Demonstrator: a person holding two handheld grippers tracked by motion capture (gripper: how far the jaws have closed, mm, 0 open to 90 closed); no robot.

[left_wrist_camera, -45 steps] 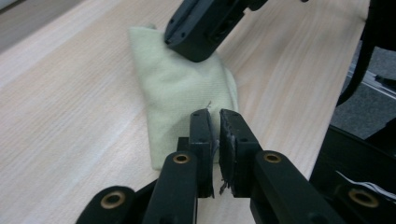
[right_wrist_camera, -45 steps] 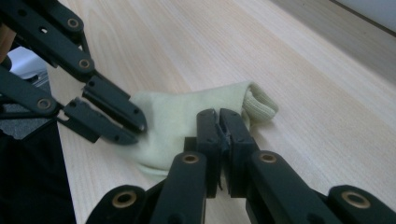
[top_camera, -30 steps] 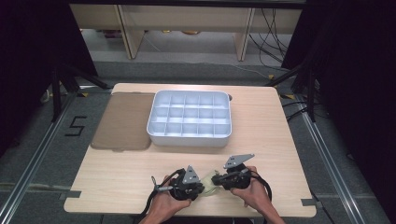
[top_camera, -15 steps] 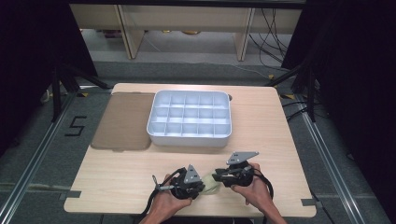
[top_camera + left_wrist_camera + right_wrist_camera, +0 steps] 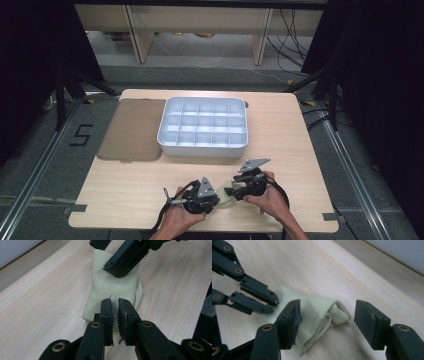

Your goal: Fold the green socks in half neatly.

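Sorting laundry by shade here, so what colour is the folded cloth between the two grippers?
Pale yellow-green, plain; the cloth shows best in the right gripper view.

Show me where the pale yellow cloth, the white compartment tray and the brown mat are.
pale yellow cloth (image 5: 317,312), right gripper view, on its folded top face.
white compartment tray (image 5: 200,149), high view, on its near outer wall.
brown mat (image 5: 134,127), high view, on its bare middle.

Black tools, brass rivets, grey plates
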